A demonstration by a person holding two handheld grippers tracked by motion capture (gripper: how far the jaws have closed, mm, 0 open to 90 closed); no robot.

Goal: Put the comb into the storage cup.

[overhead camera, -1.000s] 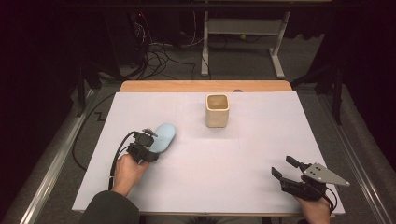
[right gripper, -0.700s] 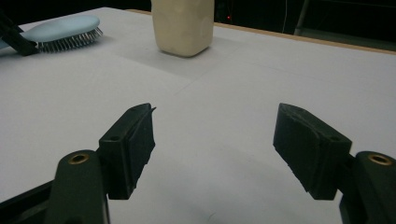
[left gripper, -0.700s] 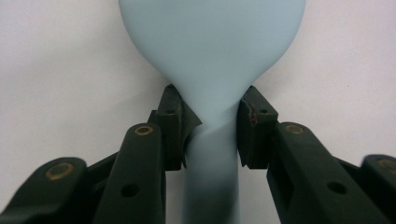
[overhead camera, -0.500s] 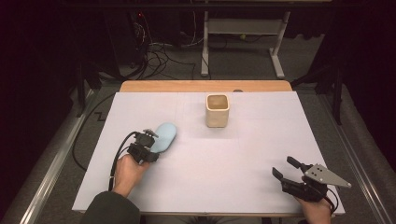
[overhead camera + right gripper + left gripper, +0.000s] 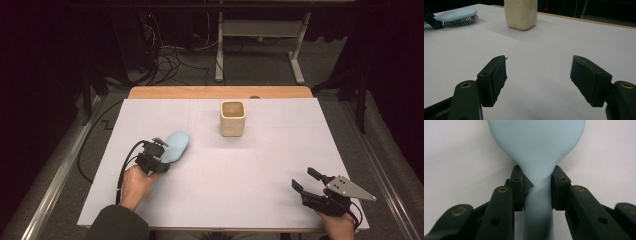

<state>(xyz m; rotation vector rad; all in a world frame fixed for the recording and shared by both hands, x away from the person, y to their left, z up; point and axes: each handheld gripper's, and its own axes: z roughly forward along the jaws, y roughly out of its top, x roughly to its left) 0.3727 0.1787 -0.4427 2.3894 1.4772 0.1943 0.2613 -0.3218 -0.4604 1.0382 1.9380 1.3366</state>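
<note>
Left gripper (image 5: 537, 188) has just been closing, jaws now clamped on the neck of the blue hairbrush (image 5: 176, 146), lying bristles-down near the tabletop's left edge. Cup (image 5: 233, 118) near far edge. Right gripper (image 5: 309, 181) wide open, holding nothing, near right corner.

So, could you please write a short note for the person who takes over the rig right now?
Left tongs: jaws have just been closing, pads now on the neck of the light blue hairbrush, which lies bristles down on the white table.
Right tongs: open, nothing between them, near the table's right front corner.
Beige cup: upright, far middle, apart from the brush.
Done: brush gripped.
Left: lifting it; probably the cup is its goal.
</note>
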